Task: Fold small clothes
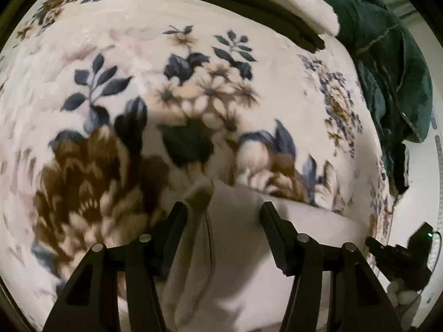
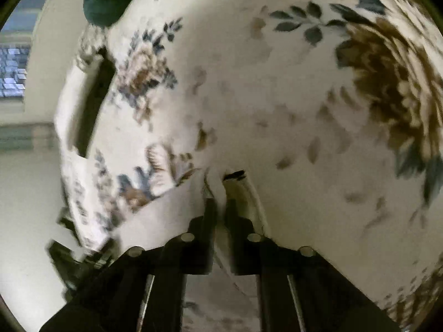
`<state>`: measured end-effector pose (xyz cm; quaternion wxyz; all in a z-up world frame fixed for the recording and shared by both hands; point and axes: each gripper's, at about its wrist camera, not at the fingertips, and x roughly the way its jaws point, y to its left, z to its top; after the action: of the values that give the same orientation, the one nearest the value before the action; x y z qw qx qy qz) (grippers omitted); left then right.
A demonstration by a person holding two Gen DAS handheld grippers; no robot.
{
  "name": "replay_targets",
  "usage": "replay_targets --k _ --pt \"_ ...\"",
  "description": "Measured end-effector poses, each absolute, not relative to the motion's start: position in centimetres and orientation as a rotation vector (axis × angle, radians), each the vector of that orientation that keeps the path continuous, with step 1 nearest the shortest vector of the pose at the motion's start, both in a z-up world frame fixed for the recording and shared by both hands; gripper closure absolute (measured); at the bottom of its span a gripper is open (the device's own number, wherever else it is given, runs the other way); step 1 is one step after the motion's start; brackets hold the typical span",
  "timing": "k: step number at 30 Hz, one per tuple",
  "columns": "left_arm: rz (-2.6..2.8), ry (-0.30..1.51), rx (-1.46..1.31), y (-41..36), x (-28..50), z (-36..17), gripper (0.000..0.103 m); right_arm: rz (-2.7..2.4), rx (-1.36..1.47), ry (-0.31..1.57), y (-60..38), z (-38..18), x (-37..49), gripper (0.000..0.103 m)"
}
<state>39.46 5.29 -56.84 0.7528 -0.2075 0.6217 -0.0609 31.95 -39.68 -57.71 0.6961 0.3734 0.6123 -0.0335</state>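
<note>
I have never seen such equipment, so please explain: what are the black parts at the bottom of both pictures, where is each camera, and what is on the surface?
A person holds two hand tools, each with a two-finger gripper and a wide-angle camera looking forward along its fingers. That is why black fingers fill the bottom of both pictures. One picture comes from the left gripper, which is open over a pale garment. The other comes from the right gripper, shut on an edge of pale cloth, probably the same garment. Everything lies on a flowered blanket. At its far side are folded clothes and a dark green cloth.
</note>
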Motion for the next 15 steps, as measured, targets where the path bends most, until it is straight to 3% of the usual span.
replay_targets --k 8,9,11,12,13,15 --pt "-0.191 1.367 -0.649 8.5 39.6 -56.7 0.048 -0.045 0.794 1.404 -39.8 -58.1 32.8 0.096" --pt "-0.199 1.347 -0.655 8.9 39.1 -56.4 0.036 -0.023 0.790 1.398 -39.7 -57.6 32.8 0.091" --pt "-0.205 1.331 -0.677 9.8 37.8 -56.6 0.026 0.018 0.785 1.389 -39.8 -57.0 32.6 0.054" --pt "-0.221 1.350 -0.707 10.0 37.3 -57.5 0.026 0.031 0.799 1.383 -40.1 -57.0 32.2 0.027" --pt "-0.228 1.377 -0.735 10.0 36.9 -58.6 0.026 0.048 0.816 1.381 -40.4 -57.5 31.9 0.022" --pt "-0.267 1.389 -0.802 9.7 36.4 -59.9 0.026 0.100 0.844 1.443 -40.4 -59.5 31.6 0.022"
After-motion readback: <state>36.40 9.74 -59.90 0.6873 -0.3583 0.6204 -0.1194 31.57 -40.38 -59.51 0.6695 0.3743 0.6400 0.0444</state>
